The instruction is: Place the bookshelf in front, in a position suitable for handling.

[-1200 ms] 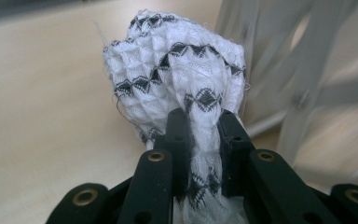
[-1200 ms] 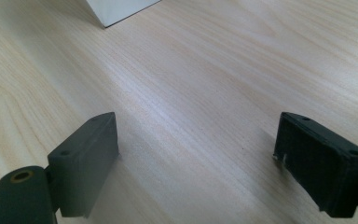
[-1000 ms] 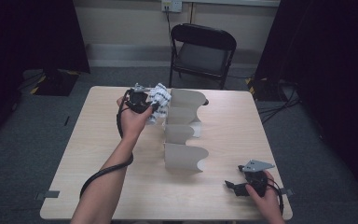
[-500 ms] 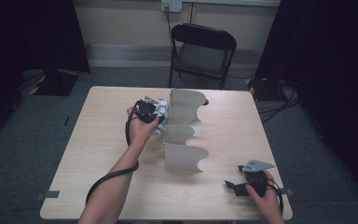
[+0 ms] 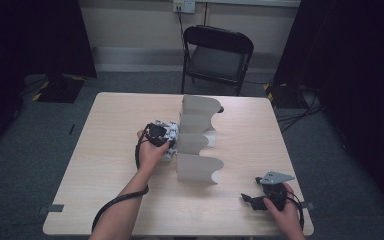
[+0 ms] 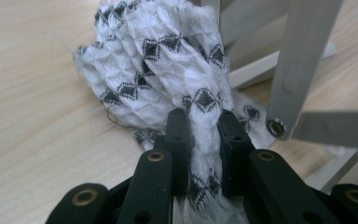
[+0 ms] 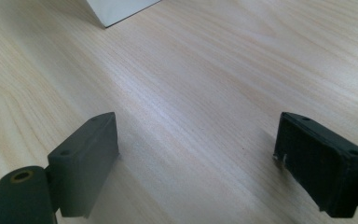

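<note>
Left claw [image 6: 204, 135]: jaws clamped on a bunched white cloth with a black diamond pattern [image 6: 168, 70]; a fold of it is pinched between the pads and the rest spills forward onto the desk [image 6: 37, 93]. In the high view the left claw [image 5: 161, 136] sits against the left side of the white divider rack [image 5: 197, 142], level with its middle panels. Compared with a second ago it has come down from above the rack's far end and nearer the person along that side; the cloth now rests on the desk surface instead of hanging clear. Judgement: the cloth is being set down beside the rack, and release is the likely next step.

Right claw [image 7: 196, 163]: jaws wide apart, nothing between them, resting on the desk [image 5: 105, 175] well to the near right of the rack, unmoved.
</note>
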A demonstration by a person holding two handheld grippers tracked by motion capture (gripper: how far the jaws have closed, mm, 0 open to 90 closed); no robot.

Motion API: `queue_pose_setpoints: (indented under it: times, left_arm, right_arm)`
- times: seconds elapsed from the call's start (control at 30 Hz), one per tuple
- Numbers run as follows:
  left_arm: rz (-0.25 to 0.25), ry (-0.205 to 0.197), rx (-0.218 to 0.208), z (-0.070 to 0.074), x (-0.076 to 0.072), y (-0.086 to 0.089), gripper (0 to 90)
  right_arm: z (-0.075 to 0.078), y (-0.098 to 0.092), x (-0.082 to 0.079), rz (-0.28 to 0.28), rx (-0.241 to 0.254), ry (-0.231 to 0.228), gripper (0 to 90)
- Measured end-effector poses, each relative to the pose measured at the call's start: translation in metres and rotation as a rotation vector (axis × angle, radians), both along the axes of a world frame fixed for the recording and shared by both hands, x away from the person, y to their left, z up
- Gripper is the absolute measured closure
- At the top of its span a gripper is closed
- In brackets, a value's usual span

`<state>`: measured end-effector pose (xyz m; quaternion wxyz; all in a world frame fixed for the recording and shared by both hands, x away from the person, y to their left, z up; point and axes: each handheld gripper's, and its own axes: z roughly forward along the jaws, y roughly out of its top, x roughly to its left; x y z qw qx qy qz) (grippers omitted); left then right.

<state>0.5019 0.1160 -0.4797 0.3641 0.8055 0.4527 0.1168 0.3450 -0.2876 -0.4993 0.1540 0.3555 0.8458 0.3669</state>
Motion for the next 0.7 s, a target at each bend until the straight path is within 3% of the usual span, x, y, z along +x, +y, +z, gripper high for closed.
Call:
queue_pose_setpoints:
  times: [0.07, 0.17, 0.27, 0.3, 0.5, 0.57, 0.63, 0.7]
  left_arm:
    - [0.016, -0.003, -0.02, 0.0, -0.002, 0.0, 77.4]
    - [0.011, -0.012, -0.006, 0.008, -0.002, 0.004, 77.4]
    - [0.021, -0.039, -0.009, 0.024, -0.003, 0.01, 77.4]
    - [0.038, -0.054, -0.032, 0.03, -0.004, 0.011, 77.4]
    - [0.03, -0.128, -0.056, 0.07, -0.008, 0.017, 77.4]
    - [0.017, -0.15, -0.047, 0.083, -0.009, 0.019, 77.4]
    - [0.024, -0.169, -0.074, 0.092, -0.01, 0.018, 77.4]
    - [0.014, -0.182, -0.074, 0.099, -0.01, 0.019, 77.4]
  right_arm:
    - [0.0, 0.0, 0.0, 0.0, 0.001, 0.001, 12.7]
    - [0.0, 0.0, 0.0, 0.0, 0.002, 0.001, 12.7]
    - [0.0, 0.0, 0.0, 0.001, 0.002, 0.0, 12.7]
    - [0.0, 0.0, 0.0, 0.0, 0.002, 0.001, 12.8]
    - [0.0, 0.0, 0.0, 0.0, 0.002, 0.001, 12.7]
    - [0.0, 0.0, 0.0, 0.0, 0.002, 0.001, 12.7]
    - [0.0, 0.0, 0.0, 0.0, 0.001, 0.001, 12.7]
    - [0.0, 0.0, 0.0, 0.0, 0.002, 0.001, 12.7]
